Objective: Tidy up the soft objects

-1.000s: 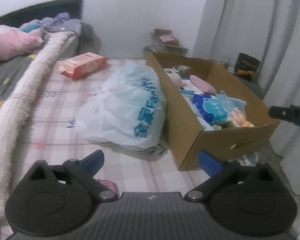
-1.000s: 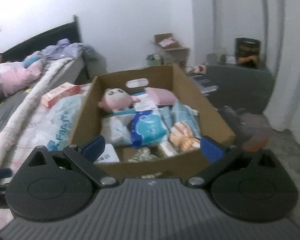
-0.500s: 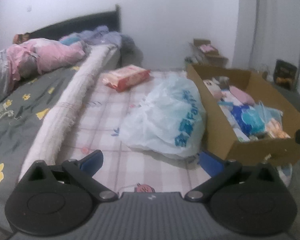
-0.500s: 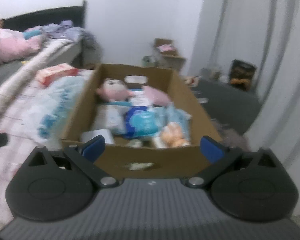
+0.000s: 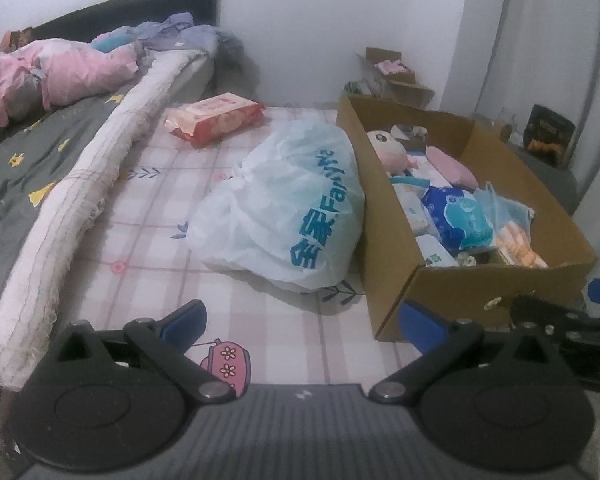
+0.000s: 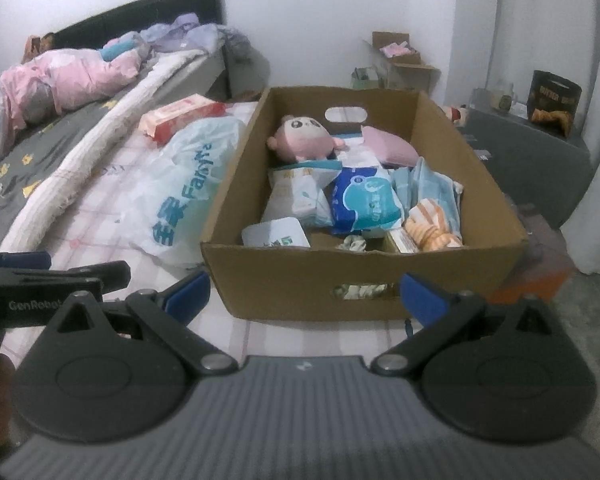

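Beside the cardboard box, white bag printed "Family", "GenRobot" on left gripper, both grippers spread, empty.

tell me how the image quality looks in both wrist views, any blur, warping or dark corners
Left wrist view: fisheye bends the bed edge into a curve, corners vignette black, the plastic bag lettering stays readable, light is dim and bluish. Right wrist view: similar warping, the cardboard box and plush doll are fairly sharp, the far shelf is soft and grainy; no strong glare.
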### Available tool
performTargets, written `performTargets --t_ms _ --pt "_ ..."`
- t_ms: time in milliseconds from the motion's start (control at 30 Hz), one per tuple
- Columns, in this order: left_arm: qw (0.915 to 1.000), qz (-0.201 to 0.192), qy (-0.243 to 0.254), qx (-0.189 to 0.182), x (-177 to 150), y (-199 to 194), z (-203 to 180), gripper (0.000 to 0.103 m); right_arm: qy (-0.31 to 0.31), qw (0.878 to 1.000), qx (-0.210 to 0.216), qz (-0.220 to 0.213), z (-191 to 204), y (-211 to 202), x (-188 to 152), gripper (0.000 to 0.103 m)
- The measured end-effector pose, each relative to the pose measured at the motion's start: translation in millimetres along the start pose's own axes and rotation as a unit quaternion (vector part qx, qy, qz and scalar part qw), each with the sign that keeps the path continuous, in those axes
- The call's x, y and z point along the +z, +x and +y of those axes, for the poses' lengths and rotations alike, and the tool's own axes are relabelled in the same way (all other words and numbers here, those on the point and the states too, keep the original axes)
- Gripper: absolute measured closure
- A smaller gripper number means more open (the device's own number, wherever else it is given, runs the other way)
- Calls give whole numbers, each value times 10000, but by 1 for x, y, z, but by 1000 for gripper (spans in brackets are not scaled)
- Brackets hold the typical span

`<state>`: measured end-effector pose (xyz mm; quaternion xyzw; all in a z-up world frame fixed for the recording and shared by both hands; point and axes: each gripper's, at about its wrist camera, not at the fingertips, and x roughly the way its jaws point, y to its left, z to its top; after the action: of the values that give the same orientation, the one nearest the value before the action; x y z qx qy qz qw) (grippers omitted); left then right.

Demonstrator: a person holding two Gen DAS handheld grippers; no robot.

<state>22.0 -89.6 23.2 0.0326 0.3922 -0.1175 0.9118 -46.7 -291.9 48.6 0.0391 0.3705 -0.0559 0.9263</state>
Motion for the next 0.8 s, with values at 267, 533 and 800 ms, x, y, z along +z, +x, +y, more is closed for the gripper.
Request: performTargets --t_ms 267,533,800 --pt "9999 64 97 48 7 7 -10 1 61 9999 1 145 -7 18 5 1" --pt "9998 75 141 99 12 12 -16 1 131 9997 25 197 -14 26 9 1" --pt "9997 51 198 112 15 11 -22 1 151 9997 -10 178 -19 26 11 1"
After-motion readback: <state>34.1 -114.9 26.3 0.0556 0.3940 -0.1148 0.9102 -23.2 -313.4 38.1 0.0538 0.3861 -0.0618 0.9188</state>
